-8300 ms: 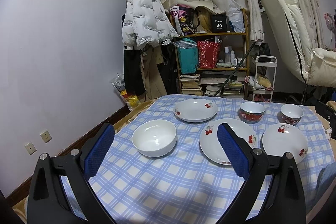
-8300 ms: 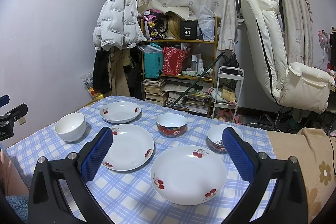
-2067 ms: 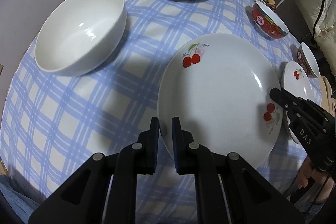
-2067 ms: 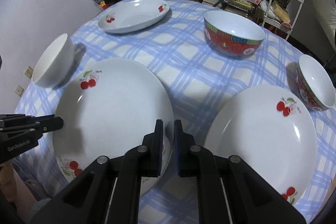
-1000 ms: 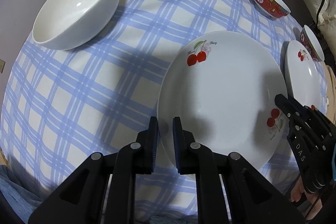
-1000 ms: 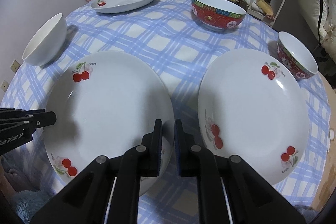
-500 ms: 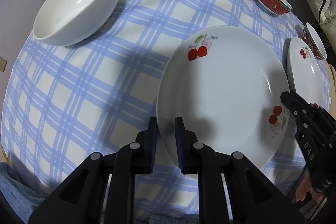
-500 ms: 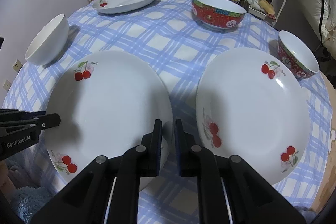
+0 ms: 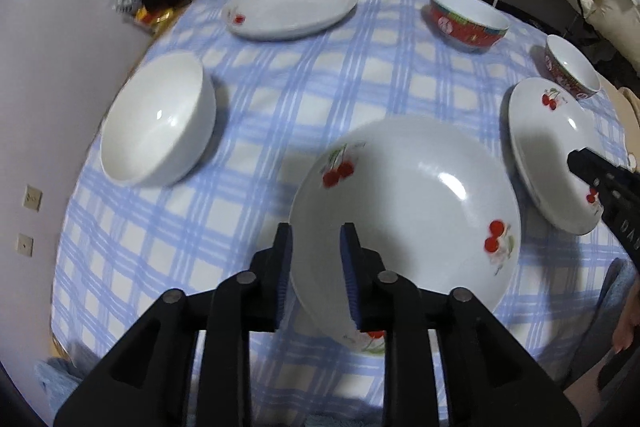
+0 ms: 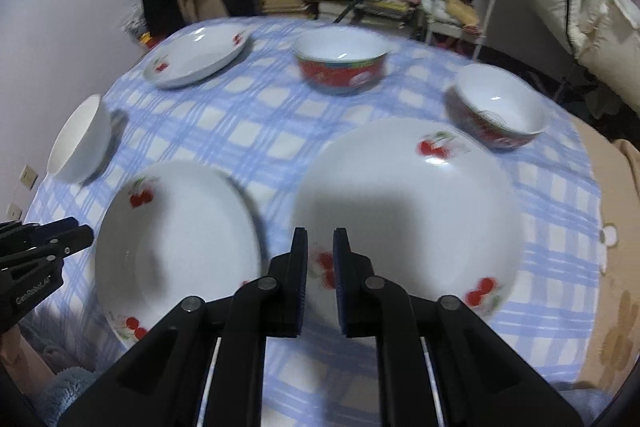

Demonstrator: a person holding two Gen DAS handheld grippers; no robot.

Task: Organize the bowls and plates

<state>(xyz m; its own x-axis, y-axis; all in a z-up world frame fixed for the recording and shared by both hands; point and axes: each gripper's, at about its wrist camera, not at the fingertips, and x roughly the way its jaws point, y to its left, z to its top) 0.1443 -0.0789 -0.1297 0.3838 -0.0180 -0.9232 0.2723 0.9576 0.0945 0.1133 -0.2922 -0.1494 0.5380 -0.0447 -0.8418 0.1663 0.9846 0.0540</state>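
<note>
The left gripper [image 9: 316, 259] straddles the near rim of a glossy white cherry plate [image 9: 404, 211], its jaws slightly apart, seemingly ready to lift it for stacking. The right gripper [image 10: 320, 259] stands at the rim of the second plate [image 10: 404, 203]; the blur leaves it unclear whether those nearly closed jaws pinch it. Both plates are smooth, shallow, and rest on the checked tablecloth [image 9: 280, 107].
</note>
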